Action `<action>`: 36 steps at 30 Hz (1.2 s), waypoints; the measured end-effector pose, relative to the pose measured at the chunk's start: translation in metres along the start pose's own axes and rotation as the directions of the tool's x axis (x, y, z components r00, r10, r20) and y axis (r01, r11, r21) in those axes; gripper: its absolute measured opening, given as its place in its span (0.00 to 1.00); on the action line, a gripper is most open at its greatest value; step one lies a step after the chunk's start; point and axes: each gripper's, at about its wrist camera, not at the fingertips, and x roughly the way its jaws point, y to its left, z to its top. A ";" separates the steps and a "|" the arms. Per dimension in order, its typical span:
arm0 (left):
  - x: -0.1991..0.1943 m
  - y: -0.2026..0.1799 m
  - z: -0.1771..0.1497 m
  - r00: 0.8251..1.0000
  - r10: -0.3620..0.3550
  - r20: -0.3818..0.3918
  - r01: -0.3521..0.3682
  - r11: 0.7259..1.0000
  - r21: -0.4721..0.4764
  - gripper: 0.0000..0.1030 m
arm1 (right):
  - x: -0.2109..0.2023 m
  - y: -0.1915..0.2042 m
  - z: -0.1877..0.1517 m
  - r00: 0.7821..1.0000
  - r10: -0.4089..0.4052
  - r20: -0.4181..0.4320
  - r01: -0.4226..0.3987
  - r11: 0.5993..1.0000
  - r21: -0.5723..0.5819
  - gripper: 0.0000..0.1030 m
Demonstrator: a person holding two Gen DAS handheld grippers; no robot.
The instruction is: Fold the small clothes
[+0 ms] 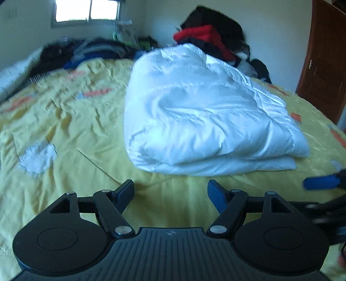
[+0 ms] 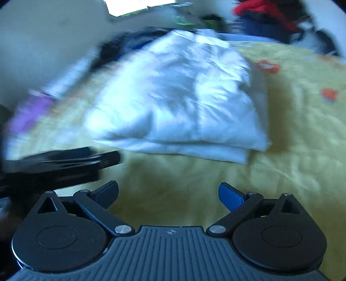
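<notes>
Left gripper (image 1: 170,192): jaws stand wide apart, nothing between them, only the yellow bedspread (image 1: 71,121) showing in the gap. One finger is black, the other carries a blue pad.

Right gripper (image 2: 168,193): jaws stand at a wide spread, empty, over bare bedspread (image 2: 302,138). In the left wrist view a blue fingertip of this gripper (image 1: 320,182) enters at 3 o'clock, just beside the left gripper's body. In the right wrist view the left gripper (image 2: 64,164) appears as a blurred black shape at 9 o'clock.

Task item: a white puffy garment (image 1: 203,112), quilted and glossy, lies folded into a thick bundle on the bedspread. In the left wrist view it sits at 12 to 1 o'clock from the jaws, near them but apart, its folded layered edge facing the camera. In the right wrist view the same bundle (image 2: 179,97) lies at 12 o'clock, again clear of the fingers. Neither gripper touches it.

Surroundings: the bedspread is wrinkled and bears orange motifs and a white patch (image 1: 37,158) at 9 o'clock in the left view. Dark and blue clothes (image 1: 86,51) are heaped along the far edge at 11 o'clock. A pile with a red garment (image 1: 201,35) rises behind the white bundle at 12 o'clock. A window (image 1: 86,10) sits in the far wall, and a brown wooden door (image 1: 324,58) stands at 2 o'clock. A purple blur (image 2: 28,116) at 9 o'clock in the right view cannot be identified.

Both views are motion-blurred, the right more heavily.
</notes>
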 end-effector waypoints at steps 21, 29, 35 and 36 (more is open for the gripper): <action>0.010 -0.004 -0.003 1.000 0.015 -0.003 -0.015 1.000 0.022 0.86 | 0.028 -0.011 -0.031 0.976 -0.196 0.097 0.186 0.977 0.100 0.99; 0.010 -0.004 -0.003 1.000 0.024 -0.005 -0.024 0.999 0.029 0.86 | 0.029 -0.012 -0.030 0.976 -0.196 0.097 0.186 0.978 0.099 0.98; 0.010 -0.004 -0.003 1.000 0.025 -0.005 -0.025 0.999 0.029 0.87 | 0.028 -0.010 -0.031 0.975 -0.198 0.097 0.189 0.977 0.100 0.98; 0.010 -0.004 -0.003 1.000 0.024 -0.005 -0.024 0.999 0.029 0.87 | 0.028 -0.010 -0.031 0.975 -0.199 0.097 0.189 0.977 0.100 0.98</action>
